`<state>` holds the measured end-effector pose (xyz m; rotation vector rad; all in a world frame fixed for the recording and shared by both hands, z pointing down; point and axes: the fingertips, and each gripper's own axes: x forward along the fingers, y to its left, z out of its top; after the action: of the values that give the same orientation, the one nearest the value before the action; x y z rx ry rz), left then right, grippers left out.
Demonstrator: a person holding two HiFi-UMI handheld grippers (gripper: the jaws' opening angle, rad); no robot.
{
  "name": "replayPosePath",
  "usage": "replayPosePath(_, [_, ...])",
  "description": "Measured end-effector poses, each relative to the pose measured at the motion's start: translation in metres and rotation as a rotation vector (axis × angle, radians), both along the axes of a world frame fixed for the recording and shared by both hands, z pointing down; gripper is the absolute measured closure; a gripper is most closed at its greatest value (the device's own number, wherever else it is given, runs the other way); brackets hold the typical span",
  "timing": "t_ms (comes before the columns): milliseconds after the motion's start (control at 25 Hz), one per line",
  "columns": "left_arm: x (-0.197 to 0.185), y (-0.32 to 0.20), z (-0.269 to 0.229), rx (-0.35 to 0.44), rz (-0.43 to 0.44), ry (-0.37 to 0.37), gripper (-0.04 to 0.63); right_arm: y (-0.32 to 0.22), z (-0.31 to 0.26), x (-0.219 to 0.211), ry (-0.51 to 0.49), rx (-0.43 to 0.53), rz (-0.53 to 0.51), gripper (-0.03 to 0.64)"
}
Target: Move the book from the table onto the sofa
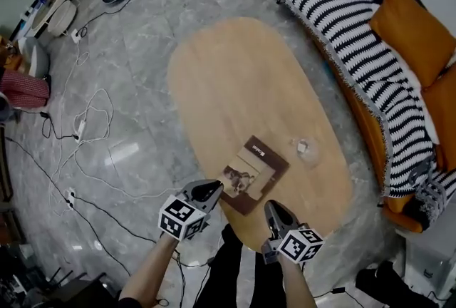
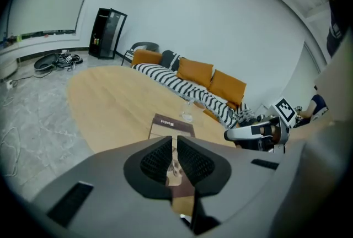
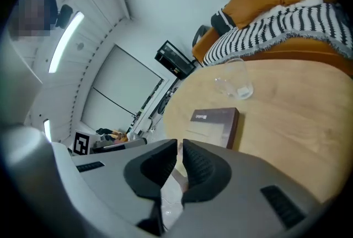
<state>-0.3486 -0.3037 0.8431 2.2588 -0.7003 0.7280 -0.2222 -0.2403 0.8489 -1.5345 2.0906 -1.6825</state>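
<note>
A brown and cream book [image 1: 253, 173] lies flat near the front end of the oval wooden table [image 1: 235, 78]. It also shows ahead of the jaws as the book [image 2: 171, 124] in the left gripper view and the book [image 3: 216, 124] in the right gripper view. My left gripper [image 1: 212, 190] hovers at the book's near left corner, jaws shut with nothing between them. My right gripper [image 1: 273, 209] hangs over the table's front edge, just short of the book, shut and empty too. The orange sofa [image 1: 427, 100] with a striped blanket [image 1: 356, 36] stands to the right.
A clear glass [image 1: 303, 148] stands on the table just right of the book. Orange cushions [image 1: 413, 25] lie on the sofa. Cables and a power strip [image 1: 80, 130] trail over the marble floor at left. A person's legs show below the table's front edge.
</note>
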Motion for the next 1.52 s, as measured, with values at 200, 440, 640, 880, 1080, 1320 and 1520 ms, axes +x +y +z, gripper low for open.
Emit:
replayPosePath(200, [0.002,-0.008,0.048,-0.043,0.057,-0.032,0.547,-0.002,0.043,-0.006,-0.042,-0.061,0.027,0.589])
replayPosePath(440, [0.002,-0.019,0.086,-0.089,0.114,-0.053,0.505,-0.006,0.081,-0.007,-0.05,-0.112,0.053,0.559])
replayPosePath(640, [0.004,-0.025,0.111,-0.159,0.159,-0.056,0.474,-0.004,0.106,0.0,-0.026,-0.164,0.099,0.515])
replayPosePath(880, [0.009,-0.028,0.132,-0.268,0.203,-0.042,0.46,-0.001,0.124,0.005,-0.037,-0.22,0.142,0.49])
replayPosePath(1080, [0.016,-0.025,0.144,-0.361,0.229,-0.006,0.451,-0.006,0.138,0.001,-0.072,-0.239,0.157,0.451])
replayPosePath(1320, [0.022,-0.023,0.148,-0.427,0.242,0.056,0.449,-0.013,0.144,0.001,-0.095,-0.246,0.185,0.446])
replayPosePath(1520, [0.022,-0.023,0.152,-0.466,0.234,0.114,0.449,-0.012,0.148,0.001,-0.109,-0.244,0.187,0.448])
